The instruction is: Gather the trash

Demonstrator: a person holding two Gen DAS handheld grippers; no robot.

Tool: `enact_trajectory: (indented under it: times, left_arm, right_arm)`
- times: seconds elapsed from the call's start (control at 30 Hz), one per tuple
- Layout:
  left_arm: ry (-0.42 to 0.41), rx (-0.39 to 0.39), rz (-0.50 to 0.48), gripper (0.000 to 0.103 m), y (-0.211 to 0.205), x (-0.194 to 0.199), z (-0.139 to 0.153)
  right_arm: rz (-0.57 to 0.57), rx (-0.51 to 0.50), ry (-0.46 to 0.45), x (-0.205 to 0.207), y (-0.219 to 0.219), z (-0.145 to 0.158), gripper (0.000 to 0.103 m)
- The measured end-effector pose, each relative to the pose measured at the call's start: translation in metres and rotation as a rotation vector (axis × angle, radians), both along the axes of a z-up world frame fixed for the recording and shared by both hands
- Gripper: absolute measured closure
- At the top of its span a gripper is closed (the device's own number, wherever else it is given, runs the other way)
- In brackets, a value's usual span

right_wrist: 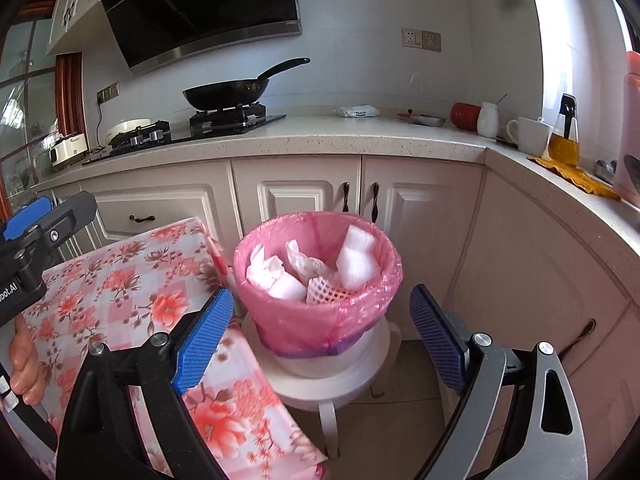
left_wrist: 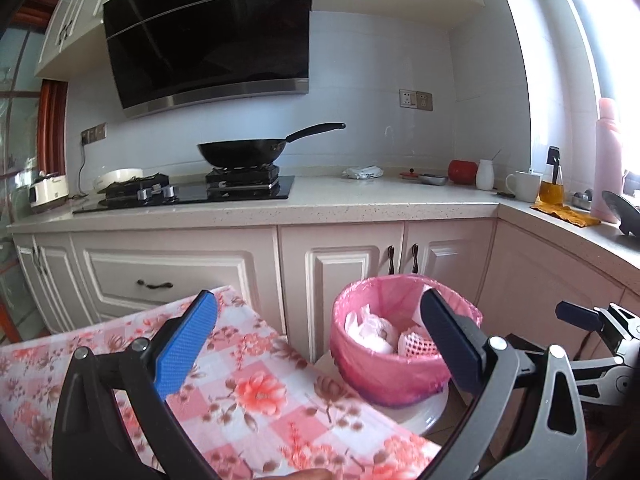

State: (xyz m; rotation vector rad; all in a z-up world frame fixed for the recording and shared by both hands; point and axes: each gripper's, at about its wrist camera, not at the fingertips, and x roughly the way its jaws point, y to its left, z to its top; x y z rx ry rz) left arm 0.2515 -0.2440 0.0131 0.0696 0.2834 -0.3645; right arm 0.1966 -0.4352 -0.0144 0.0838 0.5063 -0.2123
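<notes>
Both hand-held grippers spread, empty.
Left hand-held gripper (left_wrist: pixel 320 340), right hand-held gripper (right_wrist: pixel 322 336): trash sits in bin (right_wrist: pixel 280 320); keep clear of its liner, check the tabletop (right_wrist: pixel 120 272).

We look from both wrist cameras forward and slightly down, toward the pink-lined round trash bin (left_wrist: pixel 404 344) (right_wrist: pixel 318 280). The left view sits left of the bin, over the floral-clothed table (left_wrist: pixel 248 392). The right view faces the bin squarely and nearer. Both share the bin and the black wok (left_wrist: pixel 242 152) (right_wrist: pixel 226 96) behind it.
</notes>
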Motion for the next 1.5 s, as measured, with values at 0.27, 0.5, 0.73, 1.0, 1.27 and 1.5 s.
enact_trajectory:
  times: [0.27,0.5,0.73,1.0,1.27,1.5]
  left_arm:
    - [0.091,-0.008,-0.012,0.005,0.024,-0.030,-0.004]
    - [0.049,-0.005,0.004,0.005,0.028,-0.059,0.001]
    - [0.062,0.001,0.004,0.005,0.022,-0.064,0.003]
    - [0.079,0.023,-0.019,0.005,0.012,-0.061,-0.007]
    - [0.076,0.010,-0.028,0.005,0.012,-0.062,-0.010]
    - [0.073,0.008,-0.018,0.005,0.012,-0.062,-0.010]
  right_arm:
    - [0.003,0.002,-0.007,-0.033,0.015,0.005,0.019]
    - [0.047,-0.020,-0.074,-0.058,0.023,0.023,0.019]
    - [0.035,-0.017,-0.096,-0.073,0.015,0.033,0.018]
    - [0.020,-0.027,-0.085,-0.071,0.012,0.036,0.019]
    - [0.007,-0.032,-0.114,-0.074,0.011,0.036,0.019]
    - [0.007,-0.042,-0.107,-0.073,0.012,0.034,0.019]
